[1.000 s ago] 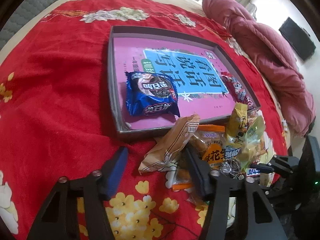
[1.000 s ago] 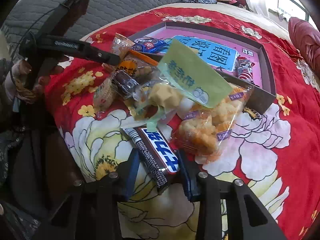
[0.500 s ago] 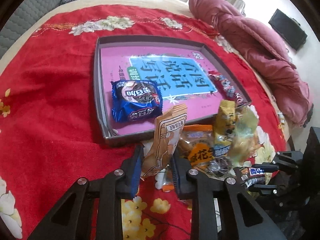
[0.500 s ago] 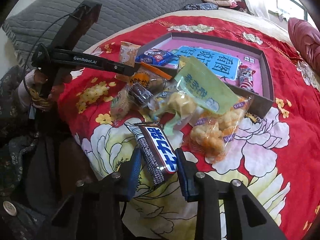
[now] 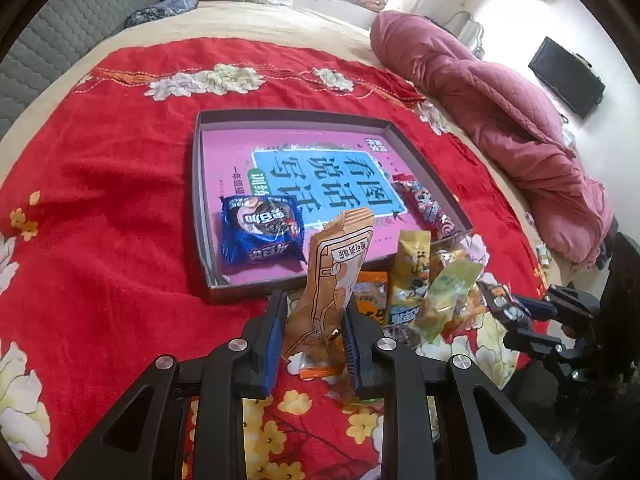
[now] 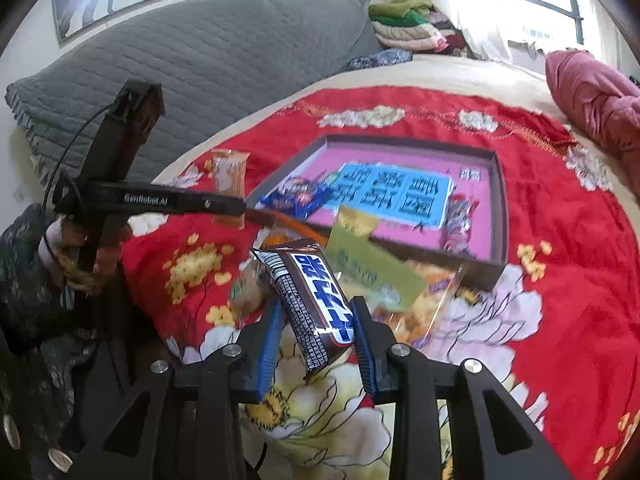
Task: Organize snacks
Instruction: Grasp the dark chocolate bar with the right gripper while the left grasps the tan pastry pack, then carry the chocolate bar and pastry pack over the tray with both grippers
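My left gripper [image 5: 314, 316] is shut on a tan snack packet [image 5: 334, 280], which stands upright above the red blanket, just before the near wall of the shallow box [image 5: 240, 290]. Inside the box lie a blue cookie packet [image 5: 260, 234] at the near left and a red candy packet [image 5: 424, 206] along the right side. My right gripper [image 6: 316, 322] is shut on a brown and blue chocolate bar [image 6: 310, 300], lifted off the blanket. From the right wrist the box [image 6: 496, 200] lies beyond it. A pile of loose snacks [image 5: 432, 296] rests in front of the box.
A red flowered blanket [image 5: 100, 220] covers the bed. A pink quilt [image 5: 500, 120] is bunched at the right. A grey padded headboard [image 6: 220, 52] and folded clothes [image 6: 408, 24] stand behind. A person's hand [image 6: 68, 264] holds the left gripper at the bed's near edge.
The left gripper went from open to shut on the tan packet and lifted it upright. The right gripper rose with the chocolate bar off the blanket.
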The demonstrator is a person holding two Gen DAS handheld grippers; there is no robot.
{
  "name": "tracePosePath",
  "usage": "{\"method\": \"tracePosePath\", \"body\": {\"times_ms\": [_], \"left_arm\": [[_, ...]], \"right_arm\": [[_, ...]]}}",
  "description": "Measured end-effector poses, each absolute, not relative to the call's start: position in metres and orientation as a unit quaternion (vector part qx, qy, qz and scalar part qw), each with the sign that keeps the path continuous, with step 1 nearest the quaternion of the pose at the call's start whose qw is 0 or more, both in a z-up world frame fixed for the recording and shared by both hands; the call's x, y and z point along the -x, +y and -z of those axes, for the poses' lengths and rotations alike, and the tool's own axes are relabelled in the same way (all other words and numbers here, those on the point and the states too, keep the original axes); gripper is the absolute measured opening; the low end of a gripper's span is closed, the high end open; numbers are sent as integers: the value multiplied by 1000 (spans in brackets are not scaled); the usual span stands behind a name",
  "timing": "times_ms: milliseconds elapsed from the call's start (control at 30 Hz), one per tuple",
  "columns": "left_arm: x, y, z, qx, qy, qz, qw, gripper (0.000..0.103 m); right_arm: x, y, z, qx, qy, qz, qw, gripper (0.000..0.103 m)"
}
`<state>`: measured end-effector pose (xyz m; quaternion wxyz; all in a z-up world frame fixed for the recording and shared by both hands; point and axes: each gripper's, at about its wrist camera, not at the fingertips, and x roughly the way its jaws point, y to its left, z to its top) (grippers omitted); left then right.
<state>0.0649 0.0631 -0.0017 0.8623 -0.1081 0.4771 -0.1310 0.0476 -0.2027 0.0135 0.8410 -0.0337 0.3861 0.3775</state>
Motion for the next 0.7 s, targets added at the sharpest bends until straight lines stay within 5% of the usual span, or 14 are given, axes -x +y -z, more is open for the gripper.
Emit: {"method": "tracePosePath", "body": {"times_ms": [700], "left_arm": [[-94, 54, -26, 140, 450, 130, 872, 27]], "right_arm": [[-93, -186, -43, -26, 351, -334, 874, 34]]}}
